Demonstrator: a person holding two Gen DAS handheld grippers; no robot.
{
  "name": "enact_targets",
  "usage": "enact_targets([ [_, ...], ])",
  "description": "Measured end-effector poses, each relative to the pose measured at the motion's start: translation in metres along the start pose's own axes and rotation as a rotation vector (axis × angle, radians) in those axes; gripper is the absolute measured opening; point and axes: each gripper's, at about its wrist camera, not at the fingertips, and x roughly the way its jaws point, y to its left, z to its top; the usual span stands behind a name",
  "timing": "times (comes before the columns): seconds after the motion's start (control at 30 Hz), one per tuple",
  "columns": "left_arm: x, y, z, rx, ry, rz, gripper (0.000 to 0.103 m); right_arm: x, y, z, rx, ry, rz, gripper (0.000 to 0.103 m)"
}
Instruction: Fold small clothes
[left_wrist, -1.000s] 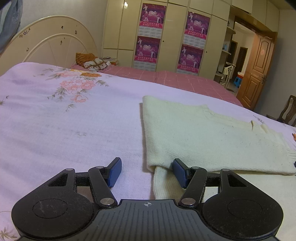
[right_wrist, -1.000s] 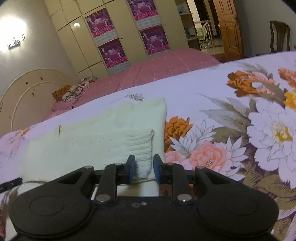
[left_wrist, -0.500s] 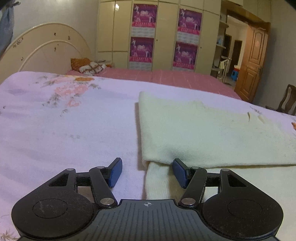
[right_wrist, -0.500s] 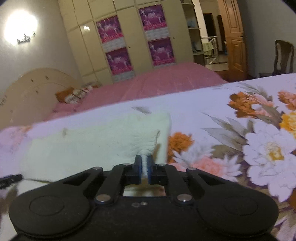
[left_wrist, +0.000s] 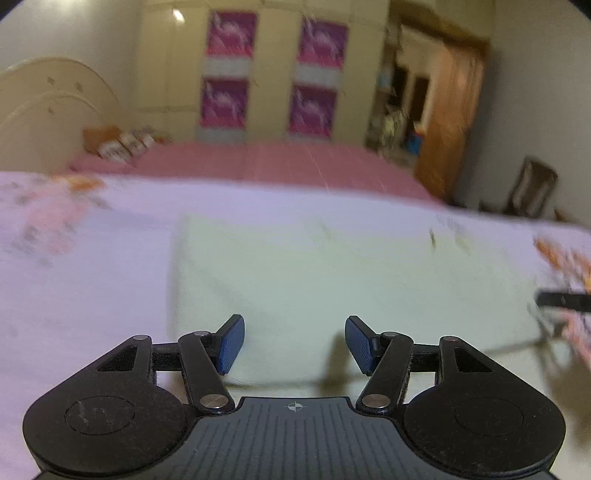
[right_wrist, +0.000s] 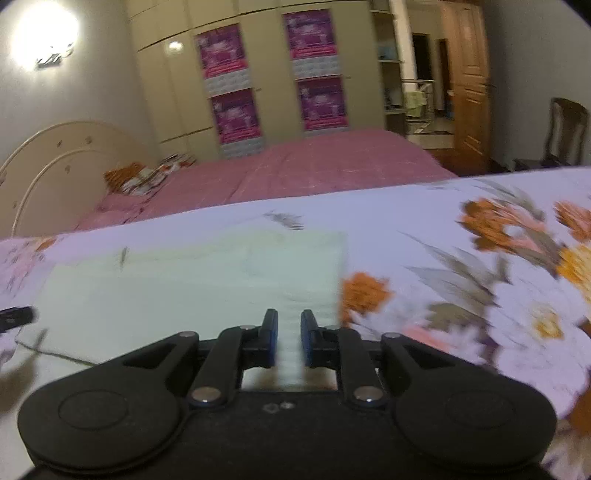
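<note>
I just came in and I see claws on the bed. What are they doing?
A person is folding a pale sweater on the flowery bedsheet, a claw in each hand. The right claw has knit fabric between its pads, and its jaws have just been opening a little. The left claw hangs open over the sweater's near edge, holding nothing.

i see a bed (right_wrist: 424, 236) under a pale lilac floral sheet (left_wrist: 92, 295); a folded cream knit garment (left_wrist: 314, 273) lies flat on it, a pink cover (right_wrist: 314, 166) farther back.
</note>
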Motion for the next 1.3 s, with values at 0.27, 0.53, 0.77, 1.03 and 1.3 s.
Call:
enact_targets([
  [0.27, -0.010, 0.020, 0.027, -0.035, -0.115, 0.015, 0.061, 0.005, -0.013, 0.002, 0.034, -0.030, -0.015, 0.016],
  [0.53, 0.054, 0.027, 0.054, -0.016, -0.028, 0.053, 0.061, 0.061, 0.043, 0.014, 0.002, 0.002, 0.204, 0.015],
  [0.77, 0.053, 0.047, 0.057, -0.064, -0.069, 0.058, 0.061, 0.065, 0.032, 0.013, 0.043, -0.008, 0.176, 0.012],
  [1.03, 0.052, -0.011, 0.045, 0.055, -0.040, -0.021, 0.061, 0.081, 0.078, 0.015, -0.011, -0.002, 0.237, 0.019],
  [1.3, 0.012, 0.027, 0.020, -0.027, -0.069, 0.129, 0.061, 0.049, 0.010, 0.008, -0.003, -0.024, 0.007, 0.011],
])
